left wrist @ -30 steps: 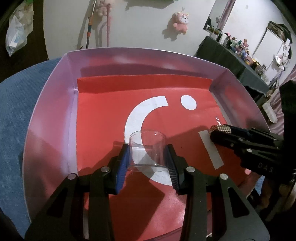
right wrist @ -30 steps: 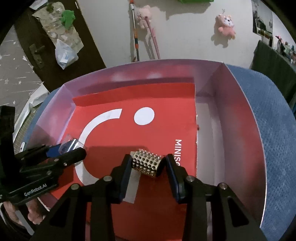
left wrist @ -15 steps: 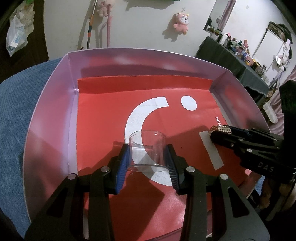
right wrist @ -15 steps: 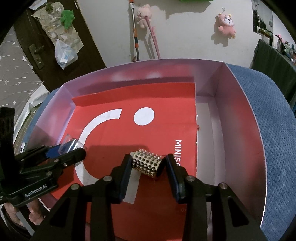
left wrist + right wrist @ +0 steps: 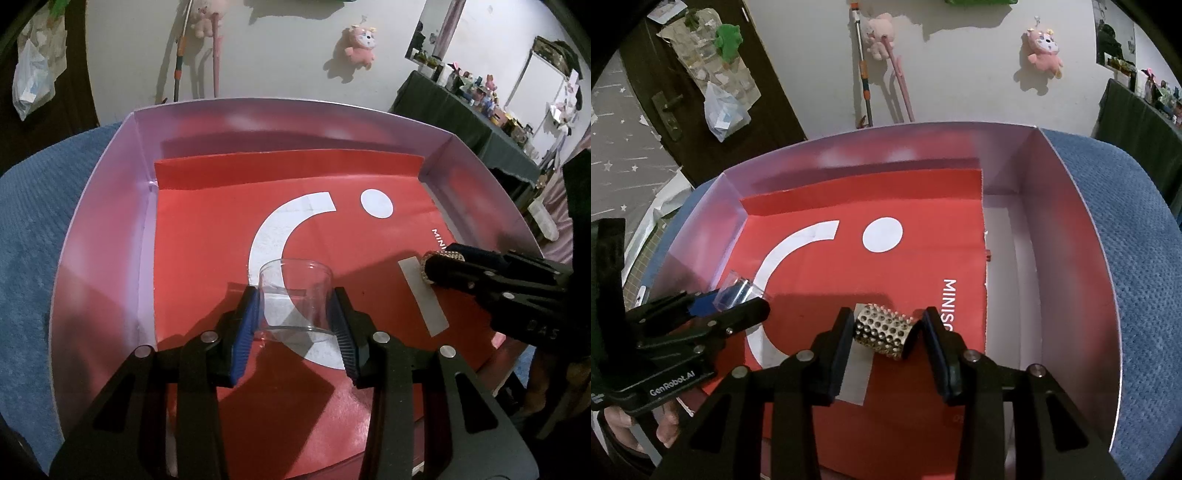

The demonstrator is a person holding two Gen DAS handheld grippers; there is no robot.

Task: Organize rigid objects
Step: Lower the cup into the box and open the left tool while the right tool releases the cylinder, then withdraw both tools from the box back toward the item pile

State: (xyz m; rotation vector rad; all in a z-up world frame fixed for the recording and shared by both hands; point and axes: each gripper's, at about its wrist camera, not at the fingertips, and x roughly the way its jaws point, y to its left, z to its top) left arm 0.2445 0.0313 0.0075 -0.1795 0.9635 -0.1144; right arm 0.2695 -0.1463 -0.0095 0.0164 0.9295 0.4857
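Red-lined box (image 5: 110, 206); left fingers (image 5: 295, 317) grip glass (image 5: 295, 291); right fingers (image 5: 886, 332) opening around studded cylinder (image 5: 886, 330).

The left black two-finger gripper (image 5: 295, 317) points steeply down, jaws clamped. The right black two-finger gripper (image 5: 886, 332), angled alike, is opening.

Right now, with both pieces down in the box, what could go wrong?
The right gripper is opening around the studded roller, which lies on its side and could roll across the red sheet. The left gripper squeezes a thin clear cup; pulling away before opening could tip it.
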